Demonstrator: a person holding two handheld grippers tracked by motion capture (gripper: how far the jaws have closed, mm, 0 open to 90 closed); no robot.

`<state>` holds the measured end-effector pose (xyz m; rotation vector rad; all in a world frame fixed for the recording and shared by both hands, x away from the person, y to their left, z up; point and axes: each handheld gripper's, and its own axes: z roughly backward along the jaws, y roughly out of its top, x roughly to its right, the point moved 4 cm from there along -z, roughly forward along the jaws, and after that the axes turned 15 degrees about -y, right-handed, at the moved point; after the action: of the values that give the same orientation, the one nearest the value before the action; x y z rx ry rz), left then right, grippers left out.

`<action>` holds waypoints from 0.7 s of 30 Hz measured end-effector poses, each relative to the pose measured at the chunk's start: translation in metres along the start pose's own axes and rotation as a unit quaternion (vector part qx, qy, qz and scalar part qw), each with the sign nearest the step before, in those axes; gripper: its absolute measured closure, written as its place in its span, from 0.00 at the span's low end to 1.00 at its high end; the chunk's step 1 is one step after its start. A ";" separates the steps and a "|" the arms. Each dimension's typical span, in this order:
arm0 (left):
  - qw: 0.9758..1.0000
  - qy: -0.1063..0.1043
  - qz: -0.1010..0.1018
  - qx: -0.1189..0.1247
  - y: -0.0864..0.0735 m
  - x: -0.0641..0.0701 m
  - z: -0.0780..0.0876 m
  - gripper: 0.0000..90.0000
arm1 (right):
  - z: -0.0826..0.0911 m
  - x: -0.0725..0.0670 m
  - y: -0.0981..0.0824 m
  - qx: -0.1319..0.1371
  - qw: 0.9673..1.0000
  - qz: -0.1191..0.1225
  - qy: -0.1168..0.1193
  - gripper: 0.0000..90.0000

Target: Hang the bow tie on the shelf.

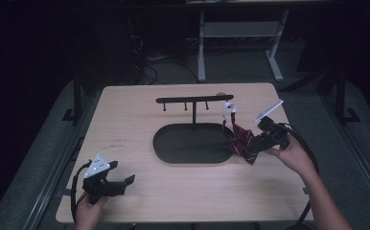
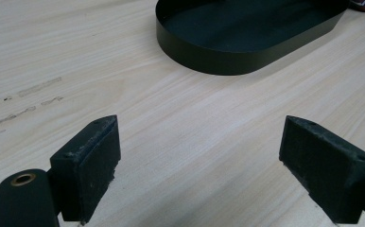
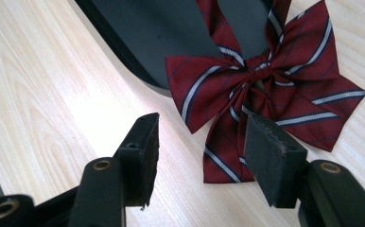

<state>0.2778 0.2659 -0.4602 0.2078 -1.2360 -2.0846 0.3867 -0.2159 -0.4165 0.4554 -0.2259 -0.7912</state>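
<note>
A black oval tray (image 1: 173,153) with a T-shaped rack (image 1: 194,100) stands on the wooden table (image 1: 125,120)

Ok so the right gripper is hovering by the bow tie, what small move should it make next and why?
Probably ease the right gripper forward and down so its jaws straddle the bow tie, then close. The jaws stand open with nothing between them, just short of the tie's lower tail. The tie lies across the tray rim and the table, with its strap on the rack.

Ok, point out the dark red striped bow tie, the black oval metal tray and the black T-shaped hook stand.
dark red striped bow tie (image 3: 261,80): right gripper view, near its central knot.
black oval metal tray (image 2: 218,56): left gripper view, outer wall.
black T-shaped hook stand (image 1: 194,99): high view, top crossbar.
</note>
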 end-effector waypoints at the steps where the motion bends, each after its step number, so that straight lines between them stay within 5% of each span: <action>1: 1.000 0.000 0.000 0.000 0.000 0.000 0.000 0.15 | 0.000 0.000 -0.001 0.001 1.000 0.001 0.000 0.51; 21: 1.000 0.000 0.000 -0.002 0.000 0.000 -0.001 0.15 | -0.003 -0.011 -0.023 0.010 1.000 -0.004 0.017 0.50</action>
<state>0.2783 0.2658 -0.4607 0.2054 -1.2323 -2.0875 0.3657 -0.2210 -0.4305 0.4882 -0.2001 -0.7891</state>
